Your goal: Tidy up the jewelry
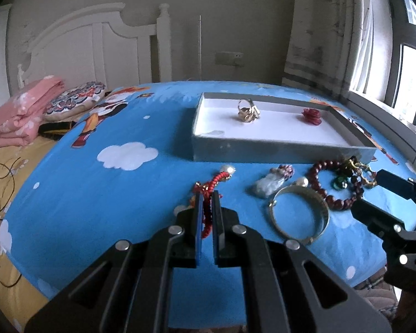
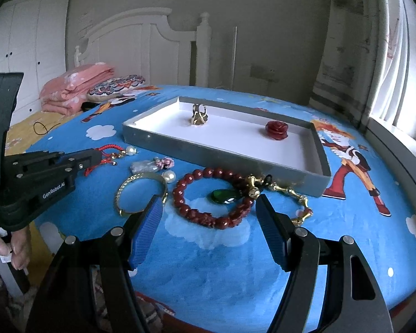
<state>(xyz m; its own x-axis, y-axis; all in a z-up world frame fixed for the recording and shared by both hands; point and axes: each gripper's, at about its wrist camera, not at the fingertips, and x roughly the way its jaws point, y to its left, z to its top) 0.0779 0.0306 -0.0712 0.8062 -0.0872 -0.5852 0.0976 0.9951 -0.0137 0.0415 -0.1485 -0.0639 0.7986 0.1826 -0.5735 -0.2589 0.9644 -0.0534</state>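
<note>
A red braided cord bracelet (image 1: 212, 186) with gold charms lies on the blue cartoon cloth, and my left gripper (image 1: 207, 195) is shut on it. In the right wrist view that left gripper (image 2: 93, 156) pinches the same red cord (image 2: 108, 149). My right gripper (image 2: 209, 204) stands open just before a dark red bead bracelet (image 2: 208, 197), touching nothing. A grey tray (image 2: 227, 158) with a white floor holds a gold ring (image 2: 199, 115) and a red rose piece (image 2: 276, 129). A gold bangle (image 2: 141, 191) lies left of the beads.
A green stone pendant (image 2: 222, 195), a gold bamboo-link chain (image 2: 288, 194), two pearls (image 2: 169, 176) and a pale stone charm with a pink knot (image 2: 149, 165) lie before the tray. Folded pink bedding (image 2: 75, 88) sits far left. A hand (image 2: 16, 247) holds the left tool.
</note>
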